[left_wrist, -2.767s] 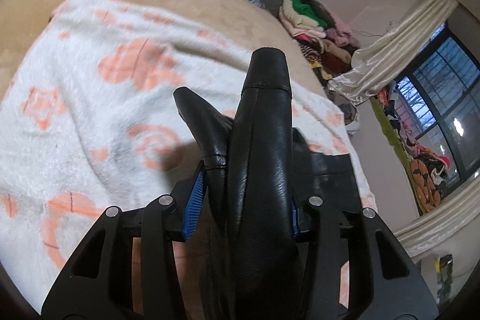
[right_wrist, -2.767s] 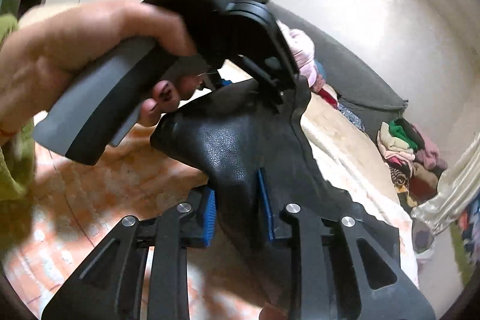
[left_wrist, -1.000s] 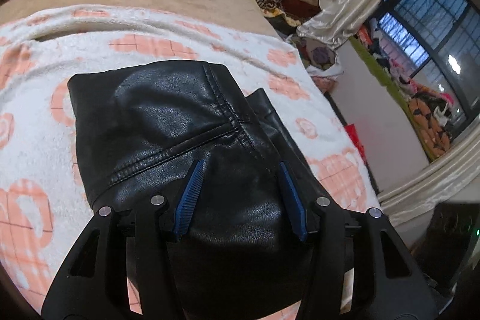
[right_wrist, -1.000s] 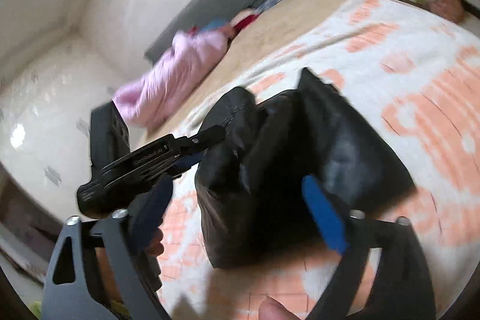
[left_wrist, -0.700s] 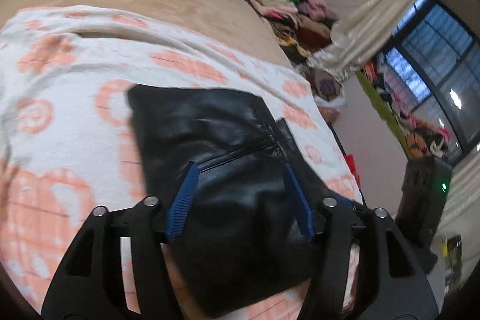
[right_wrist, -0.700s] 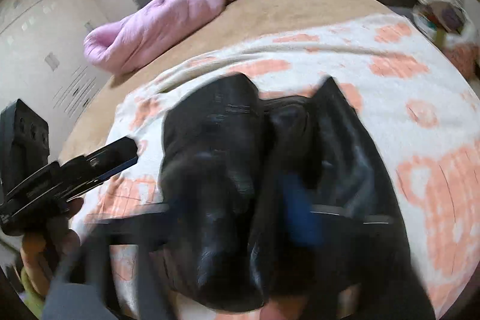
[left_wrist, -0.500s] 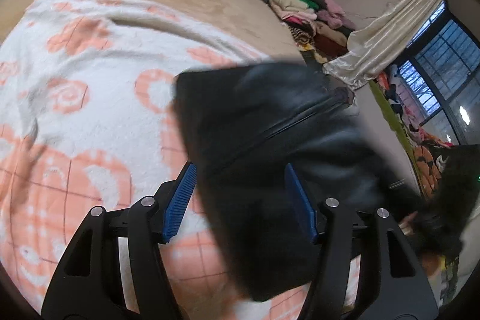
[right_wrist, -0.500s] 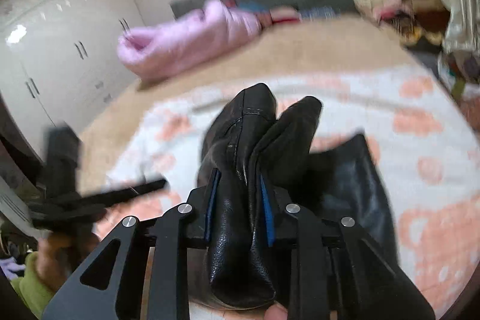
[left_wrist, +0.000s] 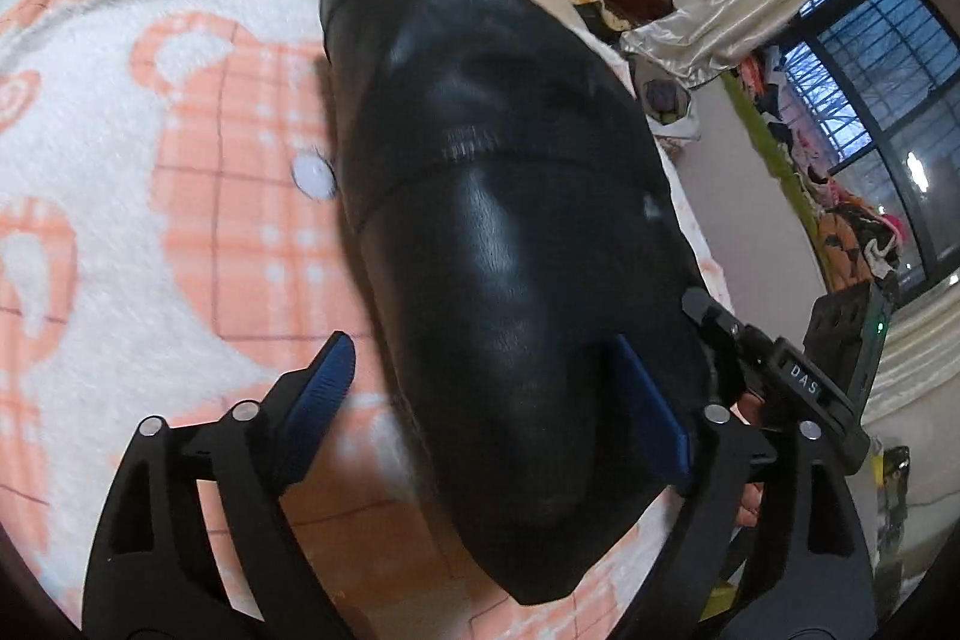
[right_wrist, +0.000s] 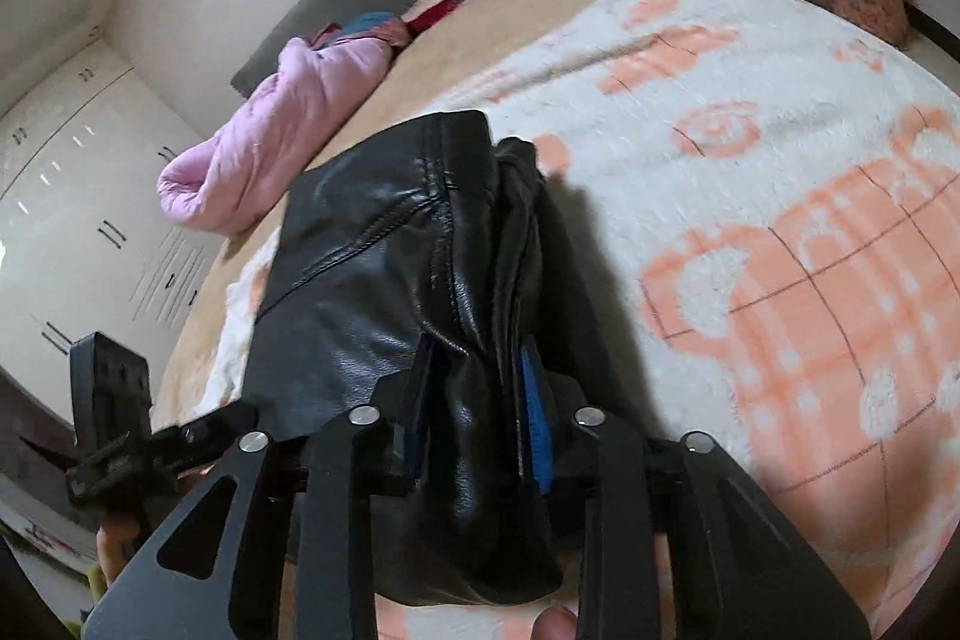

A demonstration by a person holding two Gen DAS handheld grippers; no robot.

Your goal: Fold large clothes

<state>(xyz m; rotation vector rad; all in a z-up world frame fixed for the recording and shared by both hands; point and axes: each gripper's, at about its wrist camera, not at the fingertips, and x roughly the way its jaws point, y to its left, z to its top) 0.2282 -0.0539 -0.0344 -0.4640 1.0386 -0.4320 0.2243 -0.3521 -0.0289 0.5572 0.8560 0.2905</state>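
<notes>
Blanket [right_wrist: 780, 112], white with orange pattern, fills most of both views, spread over a tan bed [right_wrist: 492, 22]. Black leather garment [left_wrist: 498, 244], folded into a thick bundle, lies on it; long axis runs from lower centre toward the upper left in both views. Pink bedding [right_wrist: 282, 130], upper left of the right wrist view. Left gripper [left_wrist: 480, 400]: jaws opening, standing wide on either side of the garment's near end, left pad clear of it. Right gripper [right_wrist: 477, 400]: jaws easing apart, blue pads pressed on a pinched ridge of the garment's near edge. Both tongs point downward over the bundle.
</notes>
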